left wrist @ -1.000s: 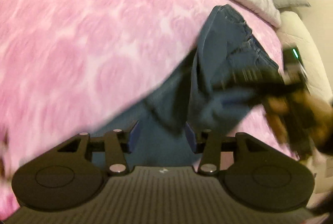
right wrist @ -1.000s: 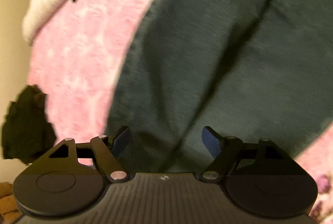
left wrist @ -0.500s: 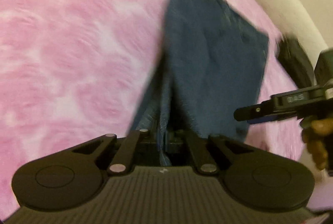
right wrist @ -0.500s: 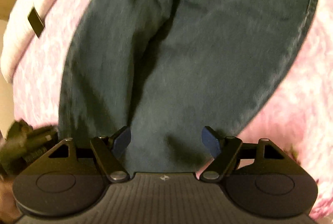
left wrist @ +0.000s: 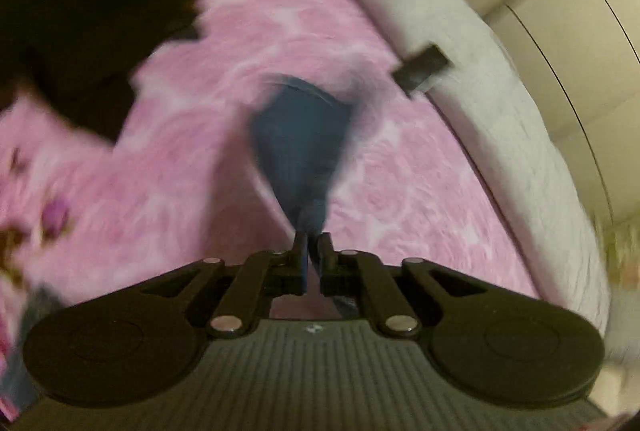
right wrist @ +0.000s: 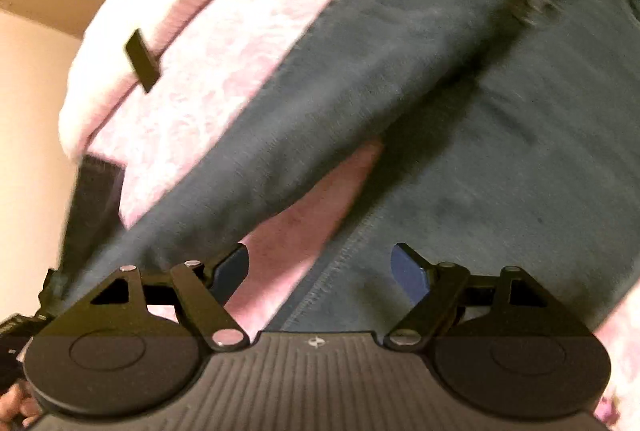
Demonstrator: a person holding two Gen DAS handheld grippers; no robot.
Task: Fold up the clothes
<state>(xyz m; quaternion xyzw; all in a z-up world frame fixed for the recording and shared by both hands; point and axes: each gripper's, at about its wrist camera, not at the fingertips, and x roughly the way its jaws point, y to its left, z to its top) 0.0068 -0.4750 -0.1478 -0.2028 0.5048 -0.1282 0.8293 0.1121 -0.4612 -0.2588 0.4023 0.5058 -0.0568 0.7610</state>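
1. Up close, the left tongs (left wrist: 313, 247) are pinched tight on a bunched fold of the blue jeans (left wrist: 302, 143) — the jaws have just closed, denim caught between them, and the fabric fans out away from the tips.
2. The right tongs (right wrist: 320, 267) sit with jaws wide apart, nothing between the pads, hovering just above the jeans (right wrist: 460, 91), which lie spread out on the bed.
3. Under all of it is the pink blanket (left wrist: 400, 191) covering the bed.
4. Further out in the left wrist view there's a dark blurry shape (left wrist: 88, 3) at the upper left — can't tell what it is.
5. Along the far edge runs a pale quilt (left wrist: 500, 119) with a small black tag (left wrist: 420, 69) on it, wall beyond.
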